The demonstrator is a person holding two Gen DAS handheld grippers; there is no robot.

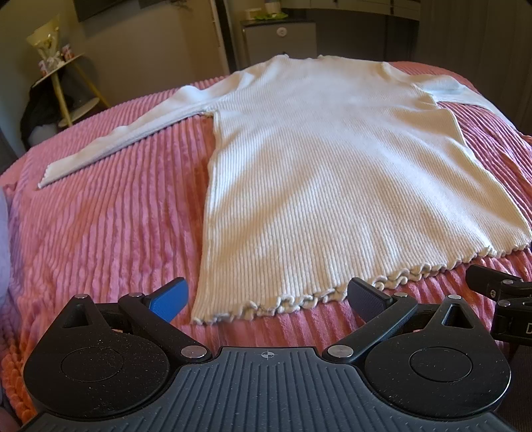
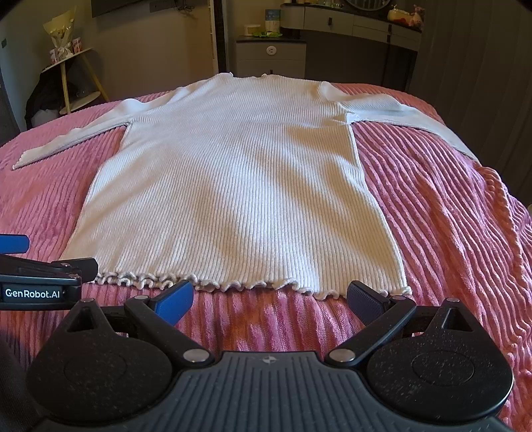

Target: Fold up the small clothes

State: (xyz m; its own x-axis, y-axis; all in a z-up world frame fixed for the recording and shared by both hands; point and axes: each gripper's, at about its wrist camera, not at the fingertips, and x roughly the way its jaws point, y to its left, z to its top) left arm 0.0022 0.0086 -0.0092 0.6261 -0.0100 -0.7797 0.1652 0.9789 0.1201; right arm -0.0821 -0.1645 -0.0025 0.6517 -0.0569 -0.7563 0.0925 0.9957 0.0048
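Note:
A white ribbed long-sleeved top point(image 1: 326, 172) lies flat on a pink ribbed bedspread point(image 1: 109, 219), frilled hem nearest me, both sleeves spread outward. It also shows in the right wrist view point(image 2: 239, 179). My left gripper point(image 1: 266, 297) is open and empty, just short of the hem's left corner. My right gripper point(image 2: 269, 299) is open and empty, just short of the hem's right part. Each gripper shows at the edge of the other's view: the right one point(image 1: 498, 299) and the left one point(image 2: 40, 275).
The bedspread point(image 2: 449, 232) drops off at the right edge. Beyond the bed stand a small round side table with a bouquet point(image 2: 66, 56), a grey cabinet point(image 2: 271, 56) and a dark dresser point(image 2: 359, 30). An orange tufted patch point(image 1: 16, 369) shows at lower left.

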